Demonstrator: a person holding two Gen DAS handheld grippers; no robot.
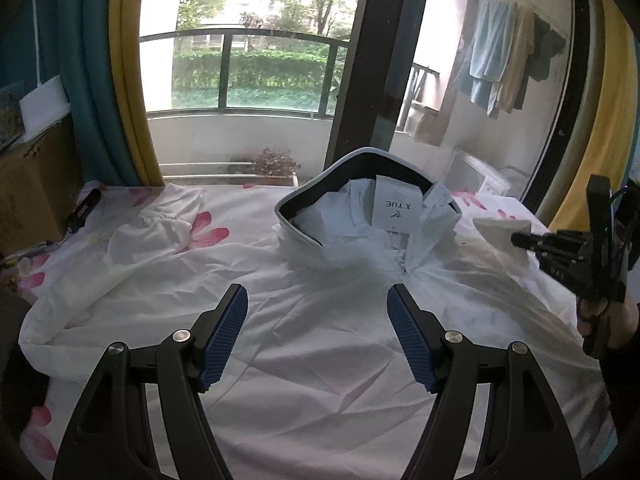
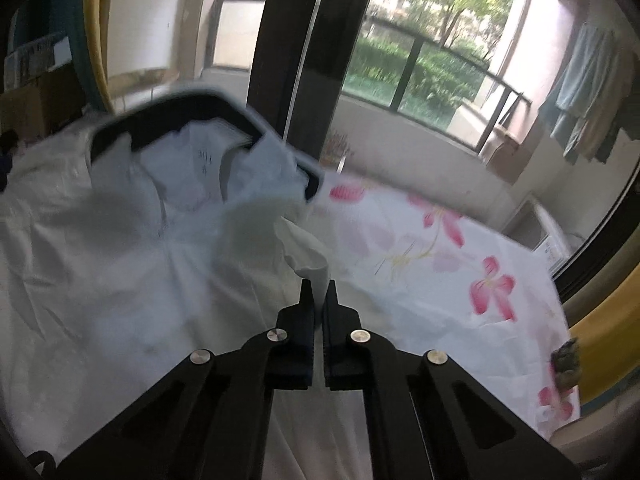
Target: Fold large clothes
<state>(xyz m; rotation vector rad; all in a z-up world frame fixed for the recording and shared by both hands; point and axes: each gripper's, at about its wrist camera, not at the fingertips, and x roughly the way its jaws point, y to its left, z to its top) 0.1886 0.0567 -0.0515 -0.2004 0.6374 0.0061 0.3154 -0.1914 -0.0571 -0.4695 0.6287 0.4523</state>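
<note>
The right gripper (image 2: pixel 319 292) has its two black fingers pinched almost together, and a thin fold of white cloth sticks up between the tips, so it is holding a bit of the white jacket (image 2: pixel 120 248). The cloth it holds is a loose end on the jacket's right side, and it stands up in a small peak just past the tips. In the left wrist view the same gripper (image 1: pixel 520 240) comes in from the right edge, and a white flap of the jacket lies at its tip. The left gripper (image 1: pixel 318 300) has its jaws wide apart, with blue ribbed pads (image 1: pixel 224 336) on the inside, and it holds nothing. It hangs over the middle of the jacket, not touching it as far as I can tell. The jacket (image 1: pixel 320 340) lies spread out flat on a bed sheet (image 1: pixel 208 232) that is white with pink flowers. Its hood (image 1: pixel 320 184) has a dark edge and stands open at the far end, with a white tag (image 1: pixel 394 206) inside. A sleeve (image 1: pixel 152 220) lies off to the left on the sheet. Behind the bed is a big window (image 1: pixel 248 60) with a railing and green trees, a blue and yellow curtain (image 1: pixel 104 80) on the left, and some clothes hanging (image 1: pixel 504 60) on the right
</note>
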